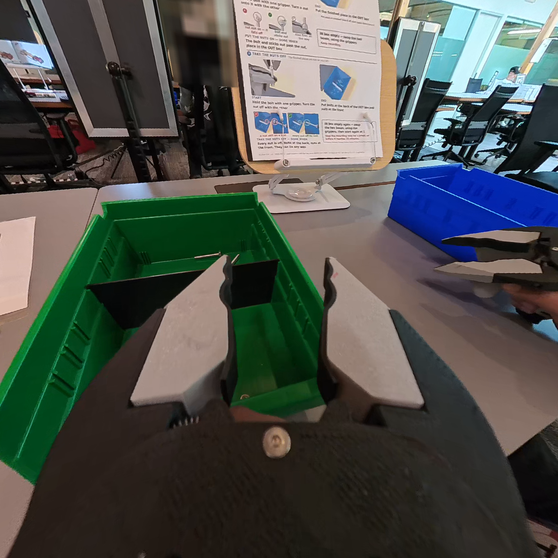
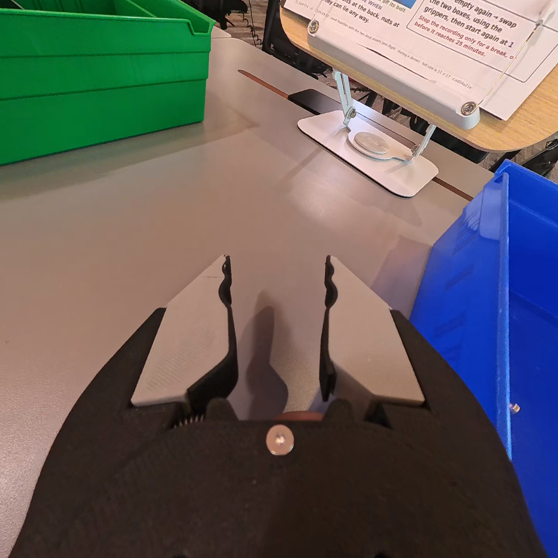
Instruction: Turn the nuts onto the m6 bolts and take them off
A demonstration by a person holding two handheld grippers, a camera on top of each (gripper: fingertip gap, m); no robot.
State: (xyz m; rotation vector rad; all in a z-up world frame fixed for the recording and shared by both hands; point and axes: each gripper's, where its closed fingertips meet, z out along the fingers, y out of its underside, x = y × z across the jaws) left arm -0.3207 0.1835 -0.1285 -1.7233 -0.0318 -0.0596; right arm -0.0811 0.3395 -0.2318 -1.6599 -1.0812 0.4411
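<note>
My left gripper (image 1: 276, 262) is open and empty, held above the green bin (image 1: 60, 347). A black divider (image 1: 136, 296) splits the bin. A bolt (image 1: 207, 256) lies in the back compartment, and the tip of a second bolt (image 1: 235, 258) shows beside my left finger. A small nut (image 1: 244, 397) lies in the front compartment, seen between the fingers. My right gripper (image 2: 277, 261) is open and empty over the bare grey table (image 2: 151, 226), between the green bin (image 2: 102, 75) and the blue bin (image 2: 483, 317). It also shows in the left wrist view (image 1: 440, 255), held by a hand.
A blue bin (image 1: 453, 217) stands at the right; a small metal part (image 2: 514, 408) lies inside it. A white stand (image 1: 302, 196) with an instruction sheet (image 1: 311, 90) stands at the back middle. White paper (image 1: 15, 265) lies at the left. Office chairs stand beyond the table.
</note>
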